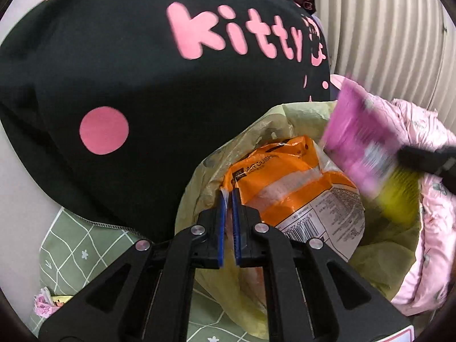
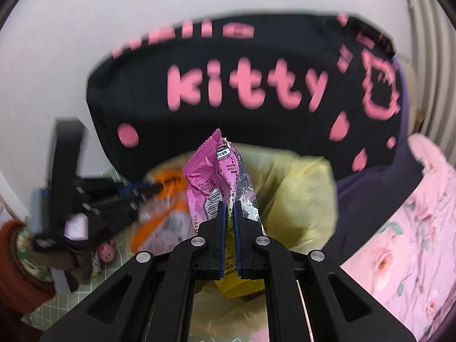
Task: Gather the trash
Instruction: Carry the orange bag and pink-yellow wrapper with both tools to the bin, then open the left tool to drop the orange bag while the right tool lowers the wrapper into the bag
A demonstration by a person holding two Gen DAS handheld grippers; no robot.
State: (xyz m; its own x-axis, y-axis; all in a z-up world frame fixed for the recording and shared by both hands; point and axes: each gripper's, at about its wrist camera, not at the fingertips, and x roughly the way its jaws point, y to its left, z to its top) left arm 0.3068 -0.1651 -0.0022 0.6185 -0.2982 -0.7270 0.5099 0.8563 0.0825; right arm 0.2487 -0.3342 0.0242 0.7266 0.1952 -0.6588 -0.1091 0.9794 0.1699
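The orange-and-clear plastic air-cushion packet (image 1: 290, 188) with a barcode label hangs from the left gripper (image 1: 228, 196), whose blue-padded jaws are pressed together on the packet's near-left corner. The packet sits over, and partly inside, the open mouth of the pale yellow plastic bin bag (image 1: 384, 259), which is where the trash is being gathered. From the right, the crumpled pink foil snack wrapper (image 2: 216, 176) with a silver lining is clamped in the right gripper (image 2: 230, 208); its jaws are closed tight on the wrapper's lower part, and a yellow part of the same pack shows beneath them. In the left wrist view the wrapper is a motion-blurred pink and yellow shape above the far right rim of the bag.

The step in hand looks like delivery: both pieces of trash are carried and held over the bag, neither yet let go. The next move calls for bringing each piece well inside the bag's rim, then parting the jaws so it falls in and not onto the bedding. The light, clingy plastic might stick to a pad, so a small shake could be needed.

Around the bag, a black fabric cushion (image 1: 142, 85) with pink lettering and dots stands just behind it, pink floral quilted bedding (image 2: 413, 228) lies to the right, and a green checked sheet (image 1: 71, 250) lies near left.
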